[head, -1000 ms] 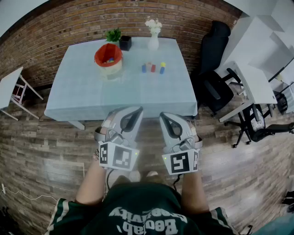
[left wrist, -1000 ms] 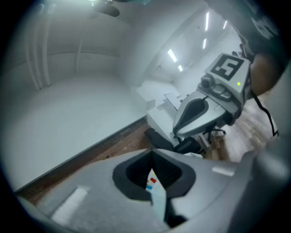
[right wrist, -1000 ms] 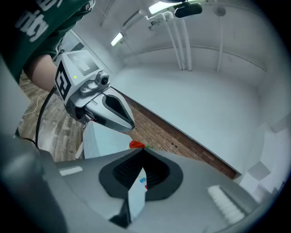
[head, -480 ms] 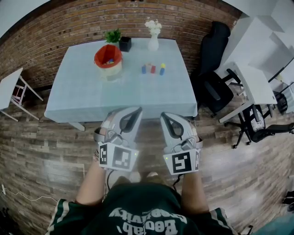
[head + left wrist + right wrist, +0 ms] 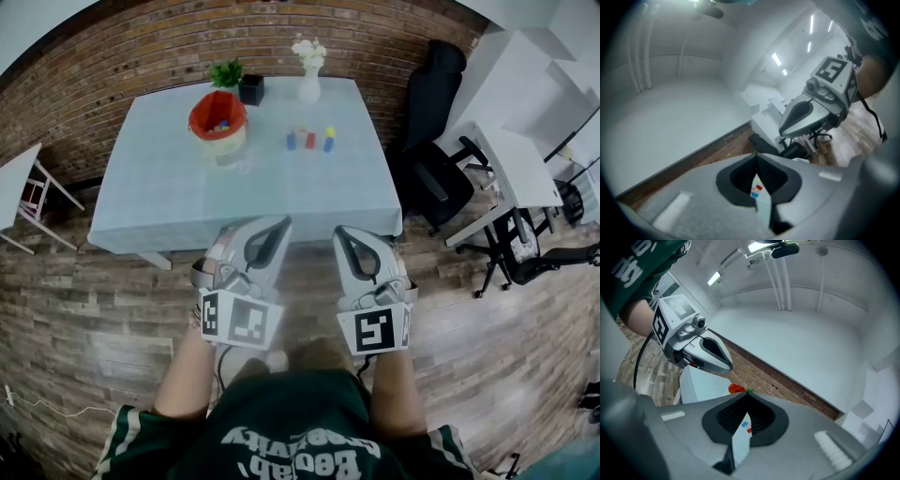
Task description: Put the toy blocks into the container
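My left gripper [image 5: 266, 228]: jaws together, empty. My right gripper [image 5: 351, 236]: jaws together, empty. Table [image 5: 187, 192]: red container [image 5: 218, 114]; toy blocks [image 5: 309, 140] apart from it.

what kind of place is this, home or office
Likely an office or lab workroom, not a home: black office chairs beside white desks, a brick wall, and a cloth-covered table on wood-plank flooring.
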Available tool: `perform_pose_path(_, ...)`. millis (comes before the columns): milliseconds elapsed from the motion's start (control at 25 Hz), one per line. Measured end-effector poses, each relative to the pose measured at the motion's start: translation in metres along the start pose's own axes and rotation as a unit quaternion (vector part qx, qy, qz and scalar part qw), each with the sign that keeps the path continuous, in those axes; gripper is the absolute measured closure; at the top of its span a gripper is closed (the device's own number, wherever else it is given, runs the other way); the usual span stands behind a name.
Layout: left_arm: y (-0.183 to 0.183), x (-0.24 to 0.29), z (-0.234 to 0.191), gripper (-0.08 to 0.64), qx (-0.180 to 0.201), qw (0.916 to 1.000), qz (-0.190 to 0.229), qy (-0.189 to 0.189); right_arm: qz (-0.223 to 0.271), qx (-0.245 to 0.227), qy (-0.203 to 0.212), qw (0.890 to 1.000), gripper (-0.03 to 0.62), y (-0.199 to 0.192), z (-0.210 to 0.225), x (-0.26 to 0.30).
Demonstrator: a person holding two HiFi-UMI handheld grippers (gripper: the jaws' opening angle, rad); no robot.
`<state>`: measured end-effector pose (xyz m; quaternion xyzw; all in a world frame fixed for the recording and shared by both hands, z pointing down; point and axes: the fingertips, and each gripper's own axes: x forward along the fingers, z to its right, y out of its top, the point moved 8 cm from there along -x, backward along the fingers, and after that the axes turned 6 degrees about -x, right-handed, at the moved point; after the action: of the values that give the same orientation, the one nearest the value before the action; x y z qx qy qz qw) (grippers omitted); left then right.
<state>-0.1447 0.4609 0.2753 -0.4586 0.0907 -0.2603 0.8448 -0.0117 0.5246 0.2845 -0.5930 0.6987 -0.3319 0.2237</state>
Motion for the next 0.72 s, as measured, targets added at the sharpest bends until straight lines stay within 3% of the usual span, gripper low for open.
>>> perform_pose_path(360, -0.017, 0.046, -0.011, 0.556, 0.005, 1.0, 0.004, -0.006, -0.006, 0.011, -0.009, 1.0, 0.586, -0.033, 0.02, 0.034)
perform_pose_path(720, -0.053, 0.164, -0.056, 0.556, 0.005, 0.9997, -0.022, 0.001, 0.015, 0.023, 0.013, 1.0, 0.586, -0.097, 0.086, 0.139)
